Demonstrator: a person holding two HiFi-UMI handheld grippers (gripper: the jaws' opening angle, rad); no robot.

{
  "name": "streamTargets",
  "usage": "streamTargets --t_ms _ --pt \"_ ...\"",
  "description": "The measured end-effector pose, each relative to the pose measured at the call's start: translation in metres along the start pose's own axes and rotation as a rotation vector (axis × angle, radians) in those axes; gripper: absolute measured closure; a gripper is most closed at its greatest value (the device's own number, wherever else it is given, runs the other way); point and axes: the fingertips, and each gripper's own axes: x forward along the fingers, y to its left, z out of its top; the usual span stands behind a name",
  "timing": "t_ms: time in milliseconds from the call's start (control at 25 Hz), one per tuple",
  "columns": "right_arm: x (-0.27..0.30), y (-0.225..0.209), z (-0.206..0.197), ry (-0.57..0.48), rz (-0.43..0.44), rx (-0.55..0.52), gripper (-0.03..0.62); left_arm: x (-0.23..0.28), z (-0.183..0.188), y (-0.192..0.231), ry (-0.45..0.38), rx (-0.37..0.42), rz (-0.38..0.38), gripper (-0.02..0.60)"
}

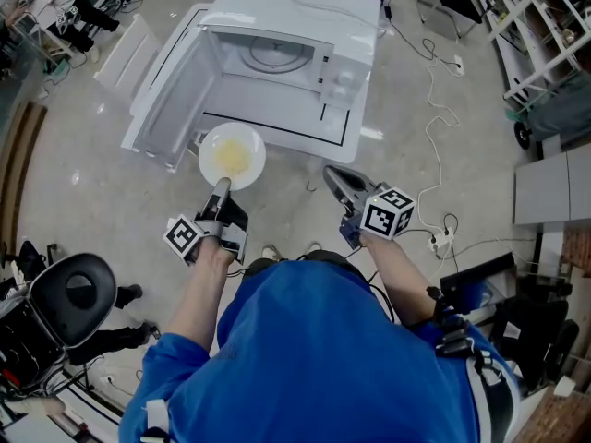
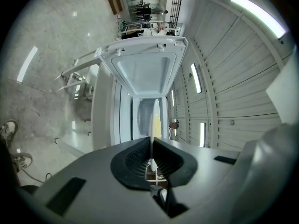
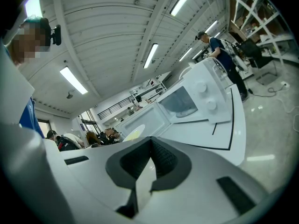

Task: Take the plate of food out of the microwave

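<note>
Pinched the plate [image 1: 209,146] of yellow food [image 1: 231,159] by its near rim in the jaws of the left gripper [image 1: 222,188], just outside the open microwave [image 1: 286,26]. Hovered to its right with the right gripper [image 1: 334,181], jaws together, nothing between.

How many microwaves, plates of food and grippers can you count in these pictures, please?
Microwave: 1
Plate of food: 1
Grippers: 2, the left gripper and the right gripper
Total: 4
</note>
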Motion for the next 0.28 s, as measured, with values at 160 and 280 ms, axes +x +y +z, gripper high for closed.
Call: streamTargets --t_ms 160,280 --pt "0.0008 0.0002 -0.0005 0.0 -0.001 0.0 0.597 0.0008 -0.0006 0.0 0.004 0.0 0.0 0.563" --pt "0.0002 0.0 -0.0012 0.001 -0.002 0.0 0.597 0.0007 -0.0009 0.0004 0.006 0.002 0.003 0.563"
